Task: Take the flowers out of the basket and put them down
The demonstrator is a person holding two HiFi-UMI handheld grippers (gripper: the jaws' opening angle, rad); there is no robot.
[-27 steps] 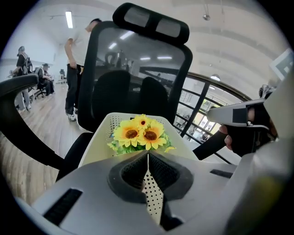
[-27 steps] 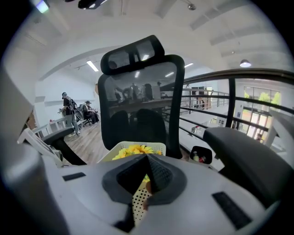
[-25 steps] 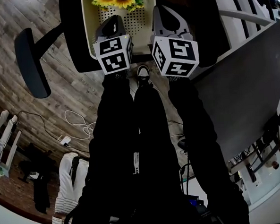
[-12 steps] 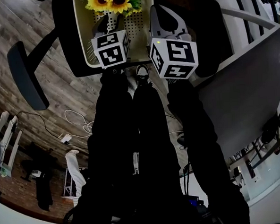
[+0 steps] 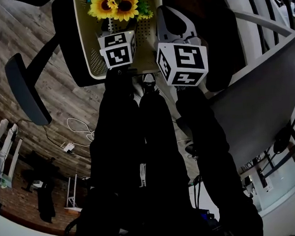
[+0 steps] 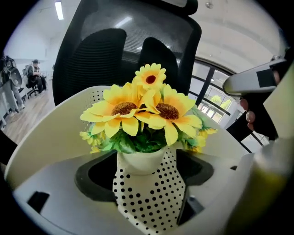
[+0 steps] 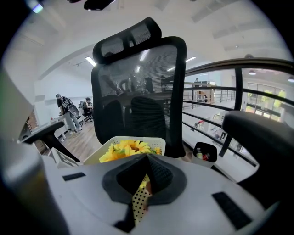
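On a black office chair [image 5: 68,55] at frame top, the left tool [image 6: 146,178] was opening wide around the white pot [image 6: 140,161] of flowers [image 6: 138,110] in the basket [image 6: 46,137]; the right tool [image 7: 140,186] pinched the basket's rim.

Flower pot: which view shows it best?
Left gripper view: the white flower pot sits close and centred under the sunflowers. Head view shows only blooms; right gripper view, blooms behind the basket rim.

chair back [image 6: 124,50] blocks behind basket [image 5: 90,53]; flowers [image 6: 138,110] open from above.
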